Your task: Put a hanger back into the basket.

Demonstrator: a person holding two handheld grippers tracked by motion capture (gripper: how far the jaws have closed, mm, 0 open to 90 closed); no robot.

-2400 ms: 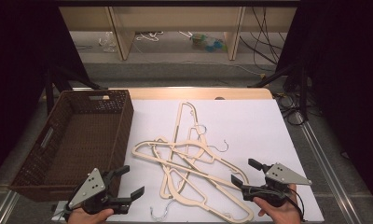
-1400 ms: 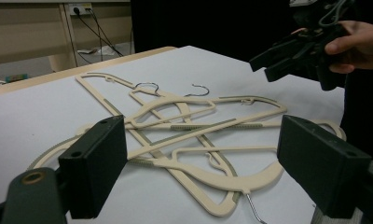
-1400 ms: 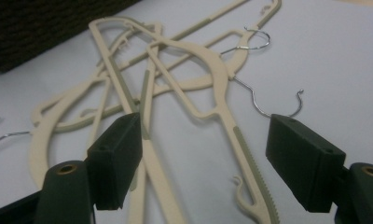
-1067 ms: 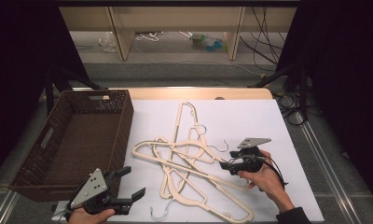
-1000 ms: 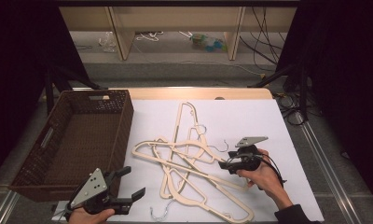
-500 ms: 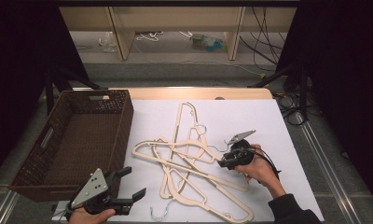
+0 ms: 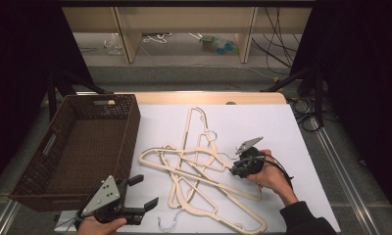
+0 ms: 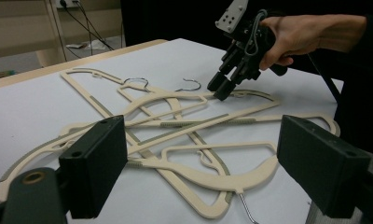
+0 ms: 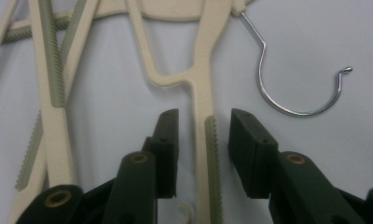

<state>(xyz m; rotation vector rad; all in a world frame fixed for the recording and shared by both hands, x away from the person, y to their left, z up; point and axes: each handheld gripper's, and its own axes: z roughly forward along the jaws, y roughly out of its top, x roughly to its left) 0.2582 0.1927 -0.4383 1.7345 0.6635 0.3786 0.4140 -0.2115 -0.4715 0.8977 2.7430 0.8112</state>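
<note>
In your right gripper view, the hanger arm [image 9: 204,140] runs off the bottom edge between the jaws. In your high view, the left hand [image 7: 100,227] is cut off below.

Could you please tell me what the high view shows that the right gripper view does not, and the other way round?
The high view adds the brown wicker basket at the table's left, the open left gripper near it, and the person's right hand around the right gripper. The right gripper view adds close detail: a ribbed grey-green strip on one hanger arm lying between that gripper's jaws, which have just been closing, with gaps on both sides. Both share the tangled cream hangers, a wire hook and the white table.
</note>
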